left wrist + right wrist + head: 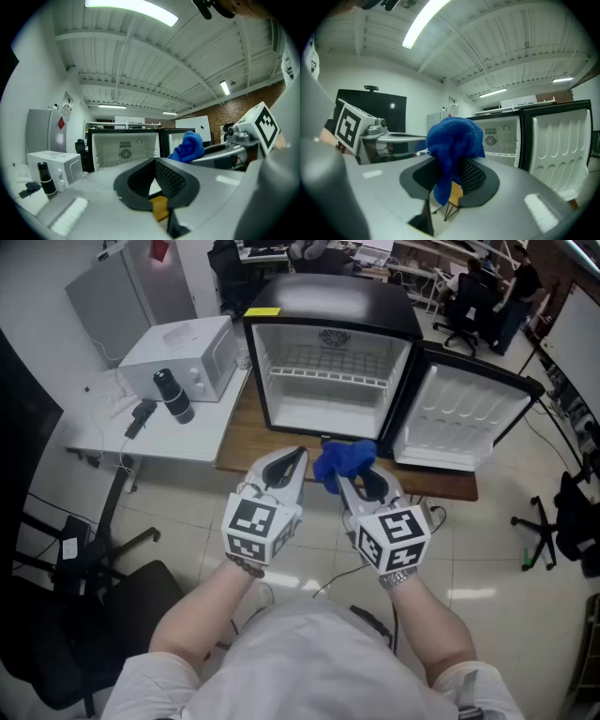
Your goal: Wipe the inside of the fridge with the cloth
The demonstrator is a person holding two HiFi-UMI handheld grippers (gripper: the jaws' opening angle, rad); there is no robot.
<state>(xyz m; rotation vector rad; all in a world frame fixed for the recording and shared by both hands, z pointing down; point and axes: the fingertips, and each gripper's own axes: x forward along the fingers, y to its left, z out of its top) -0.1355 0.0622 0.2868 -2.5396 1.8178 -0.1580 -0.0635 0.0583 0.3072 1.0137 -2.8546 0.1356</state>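
Observation:
A black mini fridge [328, 352] stands open on a wooden table [246, 442], its white inside bare and its door [469, 418] swung out to the right. Both grippers hang side by side in front of the table edge, level with the fridge. A bunched blue cloth [345, 459] is pinched in my right gripper [342, 482]; in the right gripper view the cloth [454, 140] fills the jaws and droops below them. My left gripper [300, 456] is shut with nothing in it, its closed tips [154, 161] pointing at the fridge [124, 147].
Left of the fridge, a white microwave [183, 357] and a black bottle [173, 395] sit on a white table [159, 432]. A black office chair [84, 615] stands at lower left on the tiled floor. Desks, chairs and people fill the background.

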